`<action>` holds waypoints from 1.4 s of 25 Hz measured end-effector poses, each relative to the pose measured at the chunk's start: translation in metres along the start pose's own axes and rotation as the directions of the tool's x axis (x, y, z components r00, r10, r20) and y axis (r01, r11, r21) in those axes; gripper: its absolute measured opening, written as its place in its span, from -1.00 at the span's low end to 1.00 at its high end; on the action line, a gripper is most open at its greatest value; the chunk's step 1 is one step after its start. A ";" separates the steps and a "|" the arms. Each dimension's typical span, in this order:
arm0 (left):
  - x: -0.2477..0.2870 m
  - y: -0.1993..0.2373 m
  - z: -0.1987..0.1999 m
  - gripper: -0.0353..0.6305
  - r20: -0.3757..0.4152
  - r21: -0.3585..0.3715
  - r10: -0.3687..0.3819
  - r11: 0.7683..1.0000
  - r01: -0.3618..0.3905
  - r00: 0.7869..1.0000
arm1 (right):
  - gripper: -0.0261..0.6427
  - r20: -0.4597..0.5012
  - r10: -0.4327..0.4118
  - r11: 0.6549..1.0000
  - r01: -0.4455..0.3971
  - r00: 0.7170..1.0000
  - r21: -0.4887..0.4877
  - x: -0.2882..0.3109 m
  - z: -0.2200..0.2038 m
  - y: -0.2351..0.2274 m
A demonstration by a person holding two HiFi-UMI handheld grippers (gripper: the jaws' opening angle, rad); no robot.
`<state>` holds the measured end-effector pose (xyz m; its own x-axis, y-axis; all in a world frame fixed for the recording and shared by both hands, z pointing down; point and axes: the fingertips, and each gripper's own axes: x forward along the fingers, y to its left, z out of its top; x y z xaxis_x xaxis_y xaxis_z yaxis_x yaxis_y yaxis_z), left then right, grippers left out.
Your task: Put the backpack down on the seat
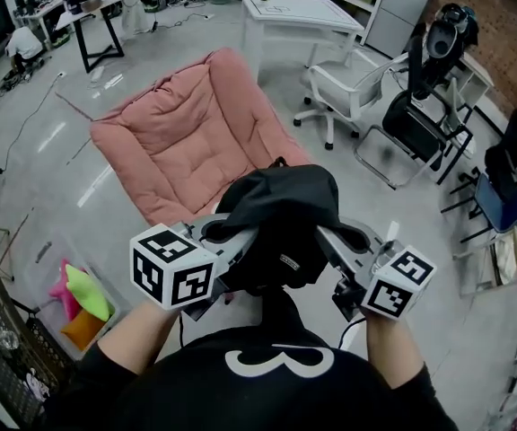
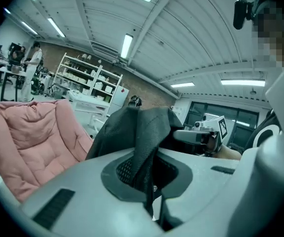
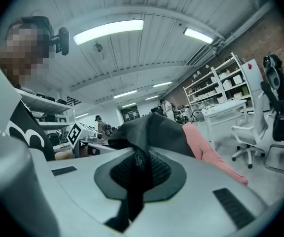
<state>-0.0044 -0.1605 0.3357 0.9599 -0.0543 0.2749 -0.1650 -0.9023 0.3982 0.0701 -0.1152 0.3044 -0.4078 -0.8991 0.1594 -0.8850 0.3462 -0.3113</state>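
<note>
Backpack (image 1: pixel 281 214) hung in the air near the person's chest, not touching the pink seat (image 1: pixel 182 137) ahead. Left gripper (image 1: pixel 240 245) and right gripper (image 1: pixel 328 241) each clamped tight on its black fabric. Not placed yet; carrying over, lowering and letting go looked left to do.

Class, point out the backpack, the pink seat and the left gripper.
backpack (image 1: pixel 281 196), head view, top of its fabric.
pink seat (image 1: pixel 182 142), head view, middle of its cushion.
left gripper (image 2: pixel 148 180), left gripper view, between its shut jaws.
</note>
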 end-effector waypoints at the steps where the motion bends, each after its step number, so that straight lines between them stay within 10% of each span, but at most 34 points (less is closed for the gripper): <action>1: 0.005 0.009 0.004 -0.86 0.003 -0.007 0.022 1.000 -0.022 1.000 | -0.87 -0.002 0.021 1.000 -0.021 1.000 0.003 0.009 0.002 -0.010; 8: 0.045 0.082 0.029 -0.86 0.013 -0.081 0.230 0.970 -0.228 0.973 | -0.87 -0.087 0.196 0.980 -0.193 0.977 0.046 0.083 0.016 -0.087; 17: 0.069 0.185 0.041 -0.86 0.002 -0.169 0.504 0.851 -0.497 0.864 | -0.87 -0.248 0.361 0.931 -0.360 0.899 0.051 0.196 0.017 -0.154; 25: 0.090 0.273 0.025 -0.86 -0.014 -0.240 0.638 0.745 -0.622 0.770 | -0.87 -0.345 0.397 0.911 -0.412 0.850 0.033 0.284 -0.009 -0.202; 35: 0.106 0.362 -0.030 -0.86 -0.088 -0.240 0.694 0.681 -0.692 0.714 | -0.87 -0.479 0.370 0.891 -0.449 0.796 -0.059 0.363 -0.077 -0.239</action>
<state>0.0309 -0.4801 0.5348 0.5508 -0.6276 0.5502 -0.8309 -0.4744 0.2907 0.1162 -0.5036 0.5088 -0.7595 -0.4599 0.4601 -0.6189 0.7286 -0.2934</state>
